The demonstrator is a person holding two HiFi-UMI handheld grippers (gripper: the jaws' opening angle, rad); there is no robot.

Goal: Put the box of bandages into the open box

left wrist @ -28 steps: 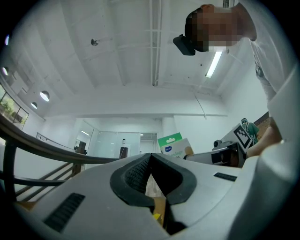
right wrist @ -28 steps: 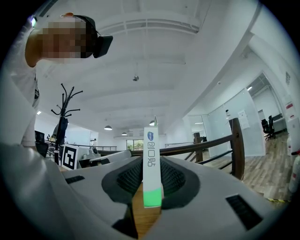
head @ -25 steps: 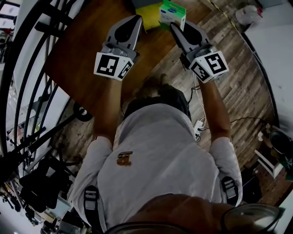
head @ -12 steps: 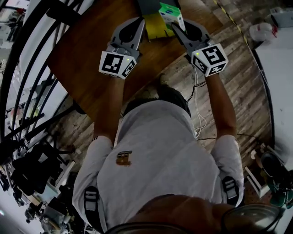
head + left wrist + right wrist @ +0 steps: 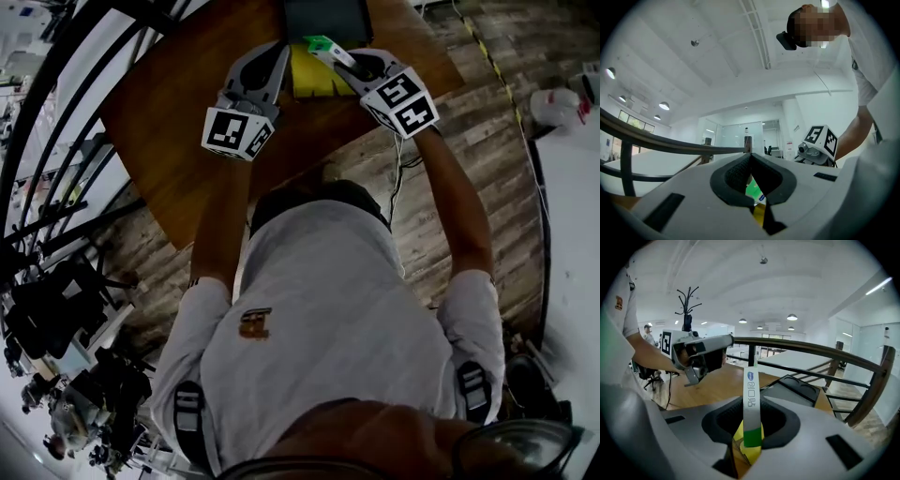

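Bandage box [image 5: 322,44] moved down over open box [image 5: 309,84], right gripper [image 5: 339,56] jaws clamping it, left gripper [image 5: 279,54] jaws together.

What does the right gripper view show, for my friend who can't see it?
The right claw pinches a thin white-and-green box of bandages, seen edge-on, with the yellow open box showing beneath. Behind are a wooden table and a curved dark railing.

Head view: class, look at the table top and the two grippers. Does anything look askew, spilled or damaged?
Nothing stands out. The box of bandages looks intact and is held straight in the right gripper, over the yellow open box. Nothing is spilled on the wooden table.
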